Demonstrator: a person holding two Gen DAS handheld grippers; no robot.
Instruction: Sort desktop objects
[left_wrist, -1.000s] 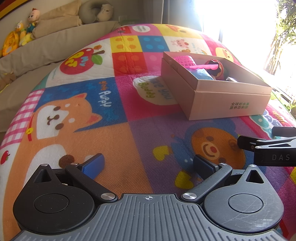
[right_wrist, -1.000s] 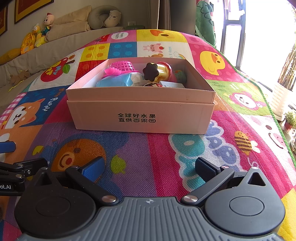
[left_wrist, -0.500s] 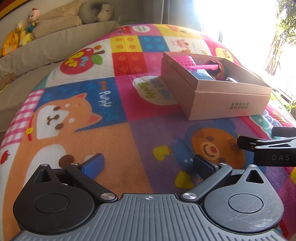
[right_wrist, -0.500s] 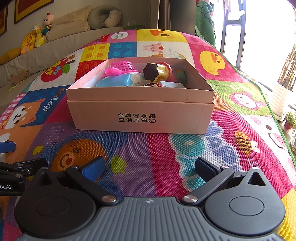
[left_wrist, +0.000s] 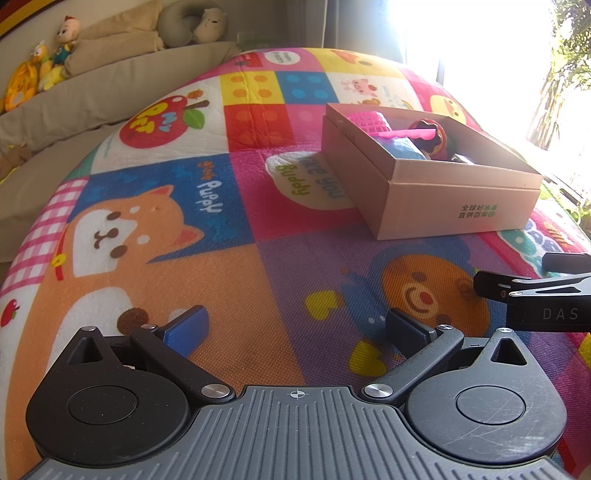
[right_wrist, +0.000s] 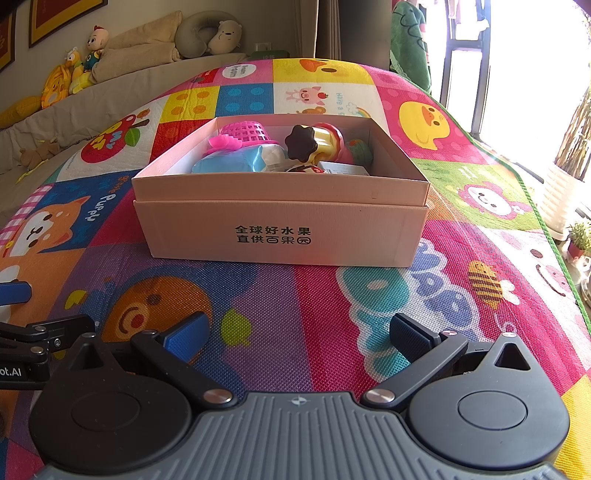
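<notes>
My left hand-held gripper (left_wrist: 295, 328) and my right hand-held gripper (right_wrist: 299, 332) both hover low over the play mat (right_wrist: 325, 295), jaws spread wide with nothing between them. The sorting looks close to done, as far as I can judge: every loose thing I can see sits inside the cardboard box (right_wrist: 280, 229), which stands on the mat just beyond my right hand-held gripper and far to the right of my left one. No stray object lies on the visible stretch of mat in either view, so what is left may be nothing more than pulling back, though the mat behind and beside me is out of sight.

The right wrist view looks straight into the box from its near long side and shows the pink basket (right_wrist: 247, 133) at the far left, a blue packet (right_wrist: 236, 160) in front of it, a dark flower-shaped lid (right_wrist: 301, 142) on a yellow and pink toy, and a small flat carton at the near right. The left wrist view catches the box at an angle, so only the basket, the packet's top and the dark lid show. It alone shows the puppy panel (left_wrist: 136, 229) on the near left of the mat.
</notes>
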